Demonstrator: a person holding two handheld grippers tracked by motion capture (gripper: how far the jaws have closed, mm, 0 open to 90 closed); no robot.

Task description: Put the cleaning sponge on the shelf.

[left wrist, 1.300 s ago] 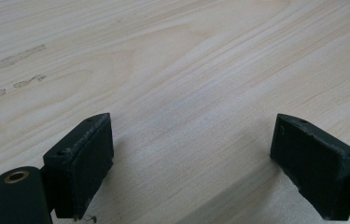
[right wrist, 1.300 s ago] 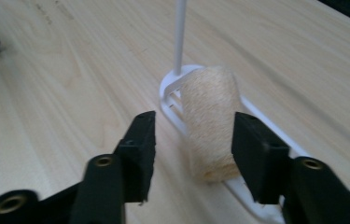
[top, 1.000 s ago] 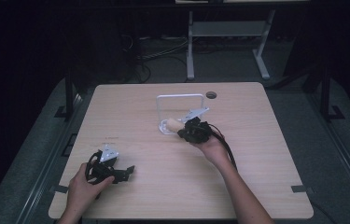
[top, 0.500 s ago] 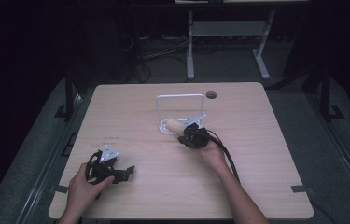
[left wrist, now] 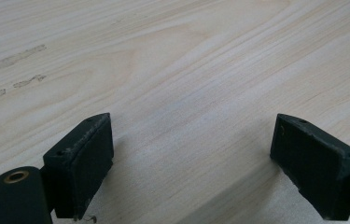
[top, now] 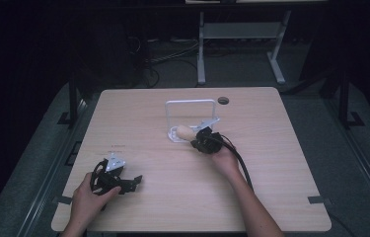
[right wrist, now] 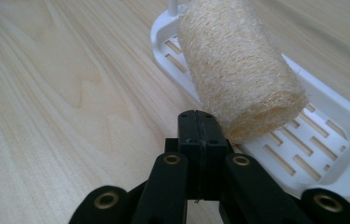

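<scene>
Here, I see the loofah roll [right wrist: 240, 74] lying in the white slotted tray [right wrist: 322, 140] at mid-frame of the high view, under its white wire frame [top: 191, 116]. My right gripper [right wrist: 196, 126] is clenched on nothing, jaws just beside the roll's rim. Bare table [top: 281, 173] surrounds it. My left gripper [top: 135, 183] rests lower left, jaws spread wide.

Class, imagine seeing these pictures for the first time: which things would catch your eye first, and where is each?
A pale loofah roll lies in a white slotted tray with an upright frame, near the table's middle. The right gripper, jaws shut, sits just beside the roll. The left gripper rests open on bare wood at the near left.
</scene>
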